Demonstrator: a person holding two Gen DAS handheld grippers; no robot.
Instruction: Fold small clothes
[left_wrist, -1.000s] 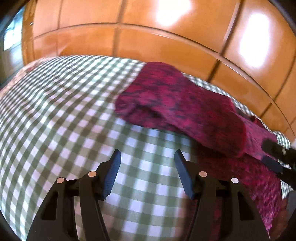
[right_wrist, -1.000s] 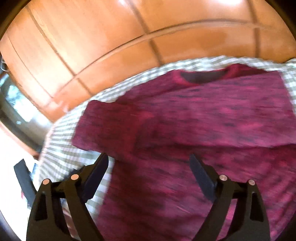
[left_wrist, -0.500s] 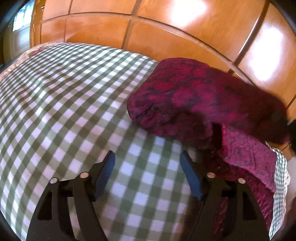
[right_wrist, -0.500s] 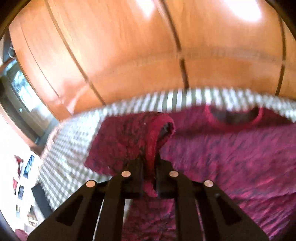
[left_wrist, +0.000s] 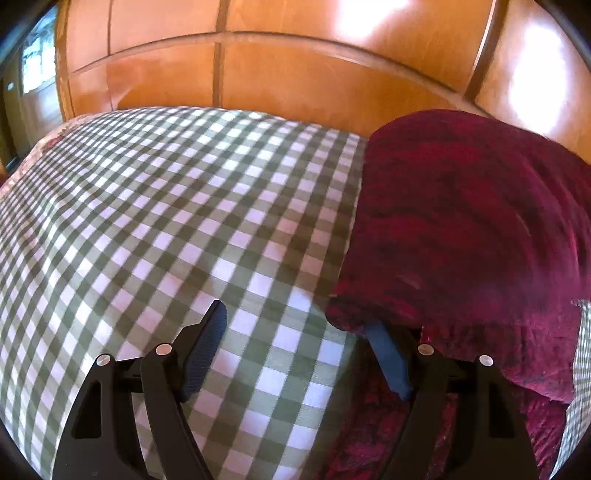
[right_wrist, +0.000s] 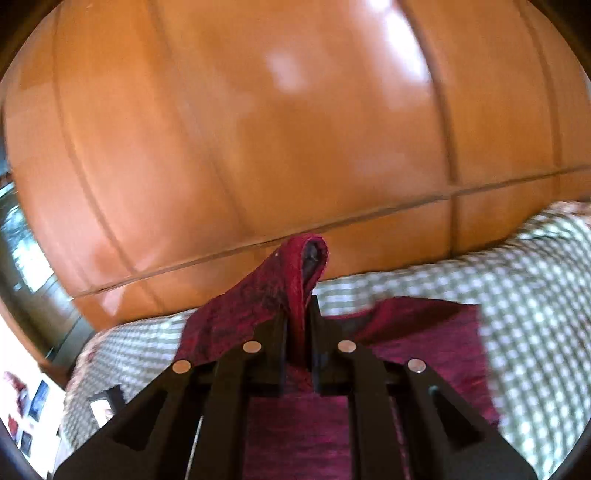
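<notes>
A dark red knit sweater (left_wrist: 461, 229) lies on a green-and-white checked cloth (left_wrist: 166, 206), with one part lifted and draped over the rest. My left gripper (left_wrist: 295, 332) is open and empty, low over the cloth at the sweater's left edge; the fabric hangs over its right finger. My right gripper (right_wrist: 299, 317) is shut on a fold of the sweater (right_wrist: 295, 266) and holds it raised above the rest of the garment (right_wrist: 424, 332).
A glossy wooden panelled wall (left_wrist: 295, 66) stands right behind the covered surface. The checked cloth runs far to the left in the left wrist view. In the right wrist view the surface's edge (right_wrist: 85, 369) drops off at lower left.
My right gripper shut on a fold of the sweater and lifted it up and over. The sweater part in the left view rose and moved toward my left gripper.
</notes>
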